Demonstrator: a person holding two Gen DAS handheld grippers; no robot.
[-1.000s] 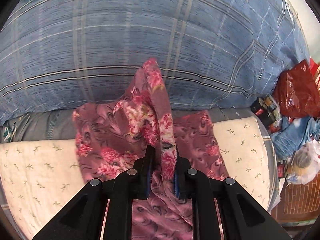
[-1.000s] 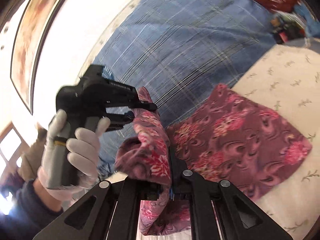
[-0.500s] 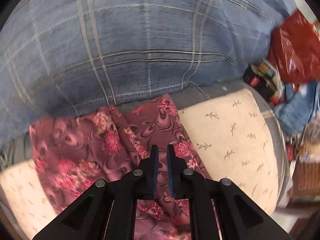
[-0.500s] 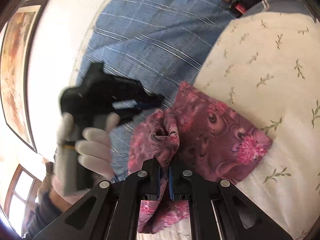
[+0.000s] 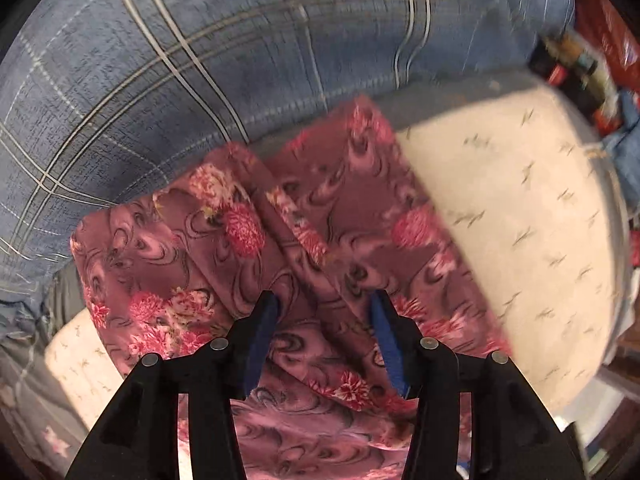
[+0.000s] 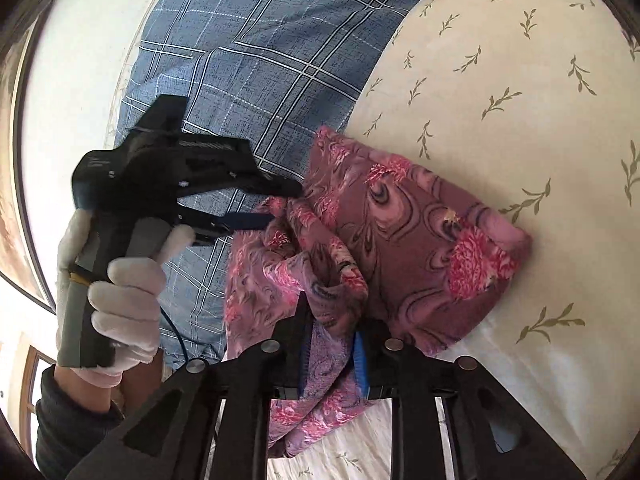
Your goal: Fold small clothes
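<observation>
Lying on the cream leaf-print sheet [image 6: 500, 80], the floral maroon garment [image 5: 248, 248] is folded over on itself, its far edge against the blue plaid pillow [image 5: 200, 60]. Left gripper [image 5: 324, 300] points down at the cloth, jaws opening, standing well apart; a raised fold of the garment runs up between the blue pads [image 5: 260, 332] but neither pad presses it, so nothing is gripped there. In the right wrist view the same gripper [image 6: 280, 204] shows from the side, held by a white-gloved hand [image 6: 116, 276] with a dark sleeve [image 6: 68, 420] below, its tips just at the garment's upper left edge, one finger above and one below the bunched hem. Touching or not, cannot tell from this angle.

Right gripper [image 6: 330, 320] points along the bed, slightly down, jaws opening, gap narrow. A bunched, paler lavender-backed part of the garment [image 6: 360, 232] sits between its pads and fills most of the gap; the cloth hangs loose below the fingers. The pads seem apart from the fabric on the right side, so the grip looks released.

Main folded body of the garment lies flat to the right of the right gripper, on the sheet. Blurred clutter [image 5: 580, 68] sits past the bed's far corner in the left wrist view, with a red bag [image 5: 612, 32] behind it.
</observation>
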